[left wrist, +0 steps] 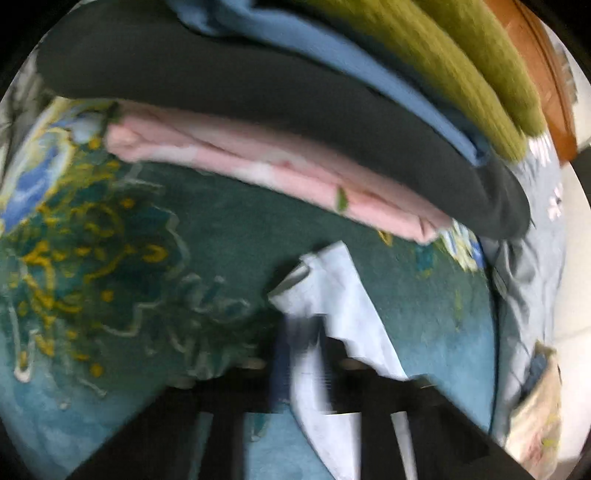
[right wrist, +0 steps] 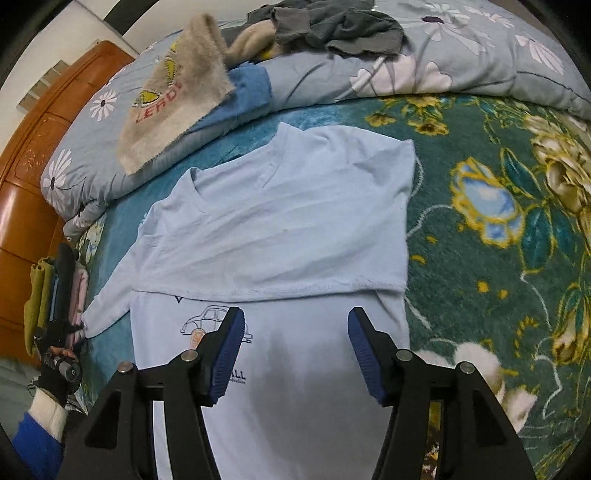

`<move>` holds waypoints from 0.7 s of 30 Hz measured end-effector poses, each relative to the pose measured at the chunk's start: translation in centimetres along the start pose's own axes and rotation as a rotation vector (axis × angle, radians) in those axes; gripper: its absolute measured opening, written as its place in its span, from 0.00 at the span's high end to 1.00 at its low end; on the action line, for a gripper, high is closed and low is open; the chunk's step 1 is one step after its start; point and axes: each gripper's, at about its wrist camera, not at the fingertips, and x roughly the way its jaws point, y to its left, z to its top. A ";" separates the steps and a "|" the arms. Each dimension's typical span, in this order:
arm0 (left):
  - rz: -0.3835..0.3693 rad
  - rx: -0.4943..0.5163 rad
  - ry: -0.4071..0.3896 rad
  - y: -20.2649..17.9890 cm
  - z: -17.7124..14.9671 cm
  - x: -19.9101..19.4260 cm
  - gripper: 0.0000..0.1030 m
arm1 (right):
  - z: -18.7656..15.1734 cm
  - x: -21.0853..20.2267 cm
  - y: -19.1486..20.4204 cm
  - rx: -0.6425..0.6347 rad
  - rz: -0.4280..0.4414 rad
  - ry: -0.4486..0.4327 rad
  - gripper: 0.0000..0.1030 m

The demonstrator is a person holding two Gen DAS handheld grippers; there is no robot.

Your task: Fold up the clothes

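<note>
A light blue T-shirt [right wrist: 280, 221] with a car print lies on the teal flowered bedspread [right wrist: 480, 258], its upper part folded down over the body. My right gripper [right wrist: 295, 343] is open and empty just above the shirt's lower front. My left gripper [left wrist: 314, 350] is shut on the shirt's left sleeve [left wrist: 343, 295]; the right wrist view shows it [right wrist: 79, 326] holding the sleeve tip at the shirt's left side. The left wrist view is blurred.
A stack of folded clothes, pink [left wrist: 280, 173], dark grey [left wrist: 258, 88], blue and olive green [left wrist: 443, 55], lies beside the left gripper. A beige fuzzy sweater [right wrist: 173, 96], a grey garment [right wrist: 332, 26] and a flowered quilt [right wrist: 443, 62] lie at the back. A wooden headboard [right wrist: 33, 155] stands left.
</note>
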 end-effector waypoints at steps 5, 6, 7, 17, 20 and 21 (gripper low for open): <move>-0.092 0.094 -0.019 -2.1 -1.1 -1.6 0.96 | -0.2 0.5 -0.7 0.044 0.023 0.005 0.42; -0.127 0.144 -0.034 -3.2 -1.4 -2.4 0.96 | -0.2 0.7 -0.8 0.047 0.030 0.006 0.42; -0.171 0.197 -0.045 -4.3 -1.9 -3.3 0.96 | -0.2 0.8 -0.9 0.050 0.036 0.007 0.42; -0.739 0.782 0.240 -19.8 -18.1 -11.7 0.95 | -0.9 2.4 -1.9 0.082 0.081 0.030 0.42; -0.774 0.874 0.342 -22.3 -24.4 -12.3 0.95 | -1.1 1.7 -2.4 0.091 0.088 0.012 0.42; -0.780 0.907 0.368 -22.8 -26.5 -12.6 0.95 | -1.2 1.3 -2.8 0.093 0.081 0.006 0.42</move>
